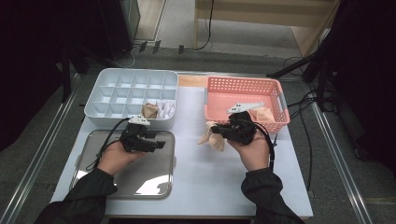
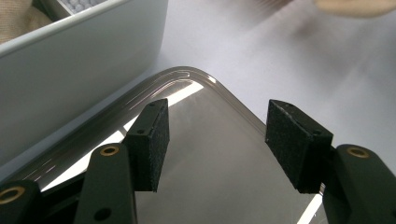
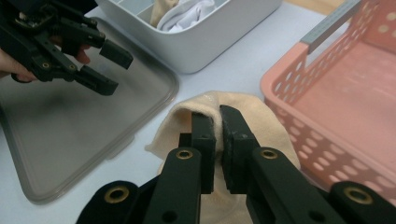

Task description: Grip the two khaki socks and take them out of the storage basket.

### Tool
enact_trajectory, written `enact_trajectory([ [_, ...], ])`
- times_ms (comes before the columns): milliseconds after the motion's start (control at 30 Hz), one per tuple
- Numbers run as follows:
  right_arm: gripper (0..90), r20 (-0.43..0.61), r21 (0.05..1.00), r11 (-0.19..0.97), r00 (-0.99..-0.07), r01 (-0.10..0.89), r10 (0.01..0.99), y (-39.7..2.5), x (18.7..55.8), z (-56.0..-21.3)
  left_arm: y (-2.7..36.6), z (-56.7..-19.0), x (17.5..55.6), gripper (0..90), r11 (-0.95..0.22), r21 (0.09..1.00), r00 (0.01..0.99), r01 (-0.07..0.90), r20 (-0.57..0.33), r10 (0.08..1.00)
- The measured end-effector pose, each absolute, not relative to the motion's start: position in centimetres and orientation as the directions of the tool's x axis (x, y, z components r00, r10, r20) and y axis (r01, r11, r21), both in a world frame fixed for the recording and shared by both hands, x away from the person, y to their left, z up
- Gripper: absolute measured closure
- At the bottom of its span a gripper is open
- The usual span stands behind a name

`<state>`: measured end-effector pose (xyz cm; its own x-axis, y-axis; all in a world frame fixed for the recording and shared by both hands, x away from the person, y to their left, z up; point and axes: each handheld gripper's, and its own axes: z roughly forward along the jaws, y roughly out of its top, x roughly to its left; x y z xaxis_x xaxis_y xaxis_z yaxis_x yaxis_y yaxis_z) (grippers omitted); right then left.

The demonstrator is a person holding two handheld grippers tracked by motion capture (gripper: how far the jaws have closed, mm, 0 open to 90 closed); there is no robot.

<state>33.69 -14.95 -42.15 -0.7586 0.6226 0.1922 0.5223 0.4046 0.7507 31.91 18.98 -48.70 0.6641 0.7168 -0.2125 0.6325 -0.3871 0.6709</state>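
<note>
My right gripper point(image 3: 218, 122) is shut on a beige cloth point(image 3: 261, 116), pinching a fold of it just left of the pink basket point(image 3: 299, 84). From above, that beige cloth point(image 1: 211, 139) hangs at the right gripper point(image 1: 218, 131), beside the basket's point(image 1: 275, 126) near left corner. My left gripper point(image 2: 217, 140) is open with nothing between its pads, hovering over the metal tray point(image 2: 224, 154). In the high view the left gripper point(image 1: 159, 144) sits above the tray's point(image 1: 140, 182) far right part. Another beige cloth point(image 1: 266, 113) lies in the basket.
A white compartment box point(image 1: 116, 88) stands behind the tray, with a beige cloth point(image 1: 150, 110) and a white cloth point(image 1: 166, 108) in its near right cells. Bare white table point(image 1: 205, 177) lies between the tray and the basket. Cables trail off the table's right side.
</note>
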Motion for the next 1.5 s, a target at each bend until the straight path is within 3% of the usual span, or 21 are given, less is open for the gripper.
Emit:
enact_trajectory([
  [1267, 85.1, 0.240, 0.646, 0.506, -0.781, 0.572, 0.576, -9.5, 34.8, -50.5, 19.0, -48.8, 31.9, 41.5, -0.403, 0.666, 0.671, 0.628, -0.202, 0.713],
  [1500, 80.0, 0.230, 0.634, 0.527, -0.789, 0.566, 0.569, -9.1, 34.8, -51.0, 19.0, -48.8, 31.9, 41.5, -0.404, 0.666, 0.672, 0.627, -0.201, 0.712],
])
